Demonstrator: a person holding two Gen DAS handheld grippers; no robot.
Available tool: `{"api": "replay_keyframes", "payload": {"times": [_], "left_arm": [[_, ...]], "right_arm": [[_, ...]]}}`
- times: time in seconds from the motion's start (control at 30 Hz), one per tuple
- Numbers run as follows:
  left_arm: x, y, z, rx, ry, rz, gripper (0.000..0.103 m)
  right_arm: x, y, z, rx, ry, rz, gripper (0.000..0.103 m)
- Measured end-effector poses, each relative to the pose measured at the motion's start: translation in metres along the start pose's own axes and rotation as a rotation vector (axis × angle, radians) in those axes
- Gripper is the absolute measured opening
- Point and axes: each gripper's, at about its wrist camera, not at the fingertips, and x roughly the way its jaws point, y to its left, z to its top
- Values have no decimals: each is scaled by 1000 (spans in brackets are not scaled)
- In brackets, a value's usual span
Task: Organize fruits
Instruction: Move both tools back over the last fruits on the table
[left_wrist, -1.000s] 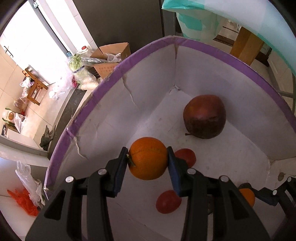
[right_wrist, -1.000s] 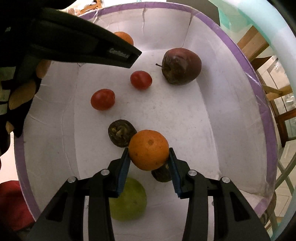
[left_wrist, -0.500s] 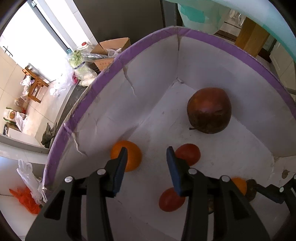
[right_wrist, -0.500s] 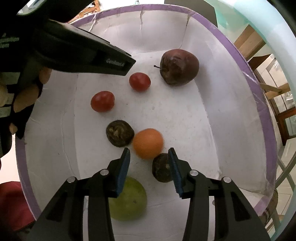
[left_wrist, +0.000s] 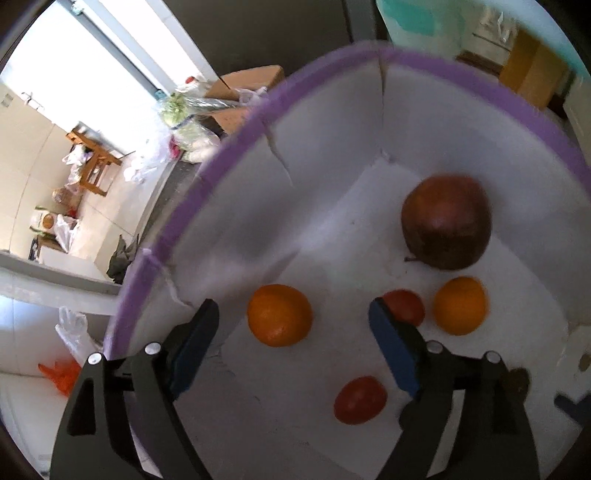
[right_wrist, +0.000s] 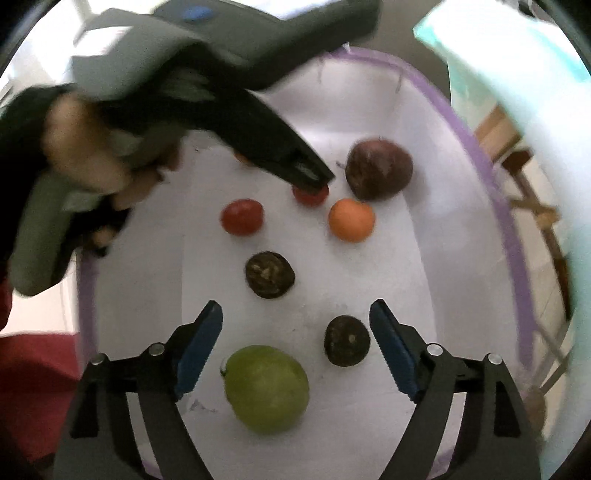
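A white box with a purple rim (left_wrist: 192, 192) (right_wrist: 513, 236) holds the fruit. In the left wrist view an orange (left_wrist: 279, 315) lies on the floor between the open fingers of my left gripper (left_wrist: 293, 325). A second orange (left_wrist: 460, 305) (right_wrist: 351, 220), two red tomatoes (left_wrist: 404, 307) (left_wrist: 360, 400) and a dark red apple (left_wrist: 447, 222) (right_wrist: 379, 169) lie nearby. My right gripper (right_wrist: 295, 328) is open and empty above a green fruit (right_wrist: 266, 387) and two dark brown fruits (right_wrist: 269, 274) (right_wrist: 347, 340).
The left gripper's body and the hand holding it (right_wrist: 147, 110) fill the upper left of the right wrist view. Outside the box are a cardboard box (left_wrist: 243, 85), plastic bags (left_wrist: 184, 125) and a wooden stool (left_wrist: 94, 155).
Both grippers let go of their oranges, opened wide and pulled back. The right one's orange rolled toward the apple; the left one's lies near the box wall.
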Motion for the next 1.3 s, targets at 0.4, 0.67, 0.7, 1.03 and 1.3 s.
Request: {"api": "replay_keyframes", "payload": {"times": [0.4,0.67,0.7,1.03,1.3], "left_arm": [[-262,-33,31,-75,-727,-131,102],[-317,-201,67,117,-695,-494,102],[-316,-231,75,147,-666,-527,102],[-289,-415,155,194,-569,-661,102],[-275,-439,214,77,-573,-729,102]], "right_arm": [[-211,-72,-57,156,-523,-219,87],[-270,-204,-180,702,-579,-419,87],[-272,-216,-193,765,-578,-428,87],[-264,-312,-291,1208,-579,-486,87],[-252,-391,-291,1331,-529,-481,87]]}}
